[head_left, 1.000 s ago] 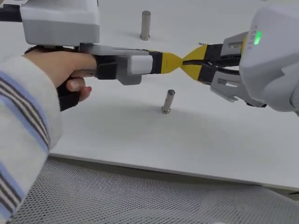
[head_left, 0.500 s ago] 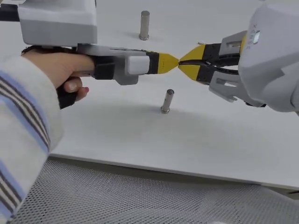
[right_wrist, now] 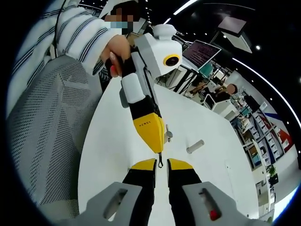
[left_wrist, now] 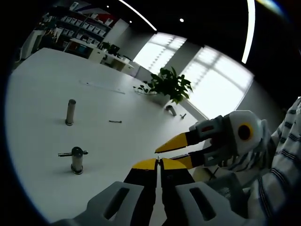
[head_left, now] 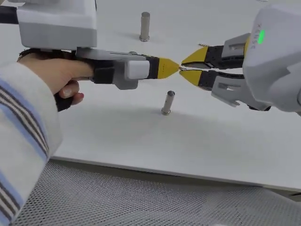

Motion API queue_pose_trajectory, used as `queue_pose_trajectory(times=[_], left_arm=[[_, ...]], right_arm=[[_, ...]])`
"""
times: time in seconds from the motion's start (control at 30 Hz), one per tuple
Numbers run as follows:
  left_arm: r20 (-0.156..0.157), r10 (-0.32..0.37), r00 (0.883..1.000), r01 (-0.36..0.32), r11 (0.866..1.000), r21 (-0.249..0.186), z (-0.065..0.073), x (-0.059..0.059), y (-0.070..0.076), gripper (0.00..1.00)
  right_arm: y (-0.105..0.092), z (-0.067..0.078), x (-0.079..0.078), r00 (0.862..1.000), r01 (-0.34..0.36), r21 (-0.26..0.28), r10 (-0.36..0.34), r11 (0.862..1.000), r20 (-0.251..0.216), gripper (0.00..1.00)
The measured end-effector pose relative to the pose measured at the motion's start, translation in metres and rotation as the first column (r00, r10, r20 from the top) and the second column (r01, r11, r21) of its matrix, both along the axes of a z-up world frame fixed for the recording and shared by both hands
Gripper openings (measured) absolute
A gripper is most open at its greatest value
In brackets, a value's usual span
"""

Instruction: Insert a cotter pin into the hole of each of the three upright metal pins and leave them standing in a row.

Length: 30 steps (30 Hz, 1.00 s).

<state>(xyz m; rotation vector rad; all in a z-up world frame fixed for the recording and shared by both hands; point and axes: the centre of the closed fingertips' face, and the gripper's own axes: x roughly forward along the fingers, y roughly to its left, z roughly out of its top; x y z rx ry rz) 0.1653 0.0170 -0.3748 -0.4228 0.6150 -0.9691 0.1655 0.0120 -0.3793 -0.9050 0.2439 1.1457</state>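
Head view: the left gripper, fingers clenched on a cotter pin, meets the right gripper above a worktop where a near metal pin and a far metal pin stand. Left gripper view: a fitted metal pin stands, crosspiece through it. Right gripper view: the cotter pin's loop sits between its parted fingers.

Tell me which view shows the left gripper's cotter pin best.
The right gripper view: the cotter pin sticks out as a dark loop from the left gripper's shut tips. The head view shows a thin sliver; the left gripper view shows almost nothing of it.
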Motion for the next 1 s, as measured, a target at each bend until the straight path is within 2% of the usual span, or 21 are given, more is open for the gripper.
queue_pose_trajectory(times=[0.13, 0.2, 0.3, 0.4, 0.43, 0.6, 0.7, 0.77, 0.87, 1.0], left_arm=[[0.021, -0.014, 1.0, 0.014, 1.0, 0.012, 0.0, -0.002, 0.001, 0.0], [0.043, -0.029, 0.999, 0.027, 0.999, 0.028, 0.001, -0.004, 0.002, 0.0], [0.075, -0.057, 0.996, 0.054, 0.997, 0.051, 0.002, -0.007, 0.002, 0.0], [0.112, -0.097, 0.989, 0.089, 0.993, 0.082, 0.002, -0.011, 0.001, 0.0], [0.119, -0.104, 0.987, 0.094, 0.992, 0.085, 0.002, -0.012, 0.001, 0.0], [0.141, -0.151, 0.978, 0.137, 0.985, 0.103, 0.002, -0.019, -0.004, 0.0], [0.134, -0.164, 0.977, 0.15, 0.982, 0.112, -0.002, -0.021, -0.006, 0.0], [0.143, -0.178, 0.974, 0.161, 0.979, 0.124, -0.003, -0.022, -0.007, 0.0], [0.166, -0.215, 0.962, 0.189, 0.969, 0.159, -0.006, -0.027, -0.008, 0.0], [0.202, -0.265, 0.943, 0.223, 0.952, 0.21, -0.009, -0.031, -0.009, 0.0]], right_arm=[[-0.003, -0.004, 0.0, 0.998, 0.022, 0.027, -0.02, 0.999, -0.066, 0.07], [-0.004, -0.008, -0.002, 0.992, 0.037, 0.041, -0.032, 0.998, -0.122, 0.07], [0.0, -0.01, -0.008, 0.979, 0.062, 0.077, -0.045, 0.995, -0.201, 0.07], [0.001, -0.011, -0.008, 0.967, 0.075, 0.112, -0.044, 0.991, -0.25, 0.07], [0.002, -0.013, -0.012, 0.956, 0.078, 0.126, -0.039, 0.989, -0.29, 0.07], [-0.002, -0.015, -0.013, 0.946, 0.09, 0.133, -0.043, 0.987, -0.32, 0.04], [-0.004, -0.018, -0.015, 0.939, 0.091, 0.134, -0.04, 0.987, -0.342, 0.01], [-0.005, -0.02, -0.018, 0.934, 0.089, 0.133, -0.036, 0.987, -0.356, 0.0], [-0.006, -0.021, -0.022, 0.927, 0.084, 0.135, -0.028, 0.987, -0.373, 0.0], [-0.007, -0.023, -0.027, 0.925, 0.069, 0.126, -0.016, 0.99, -0.379, 0.0]])
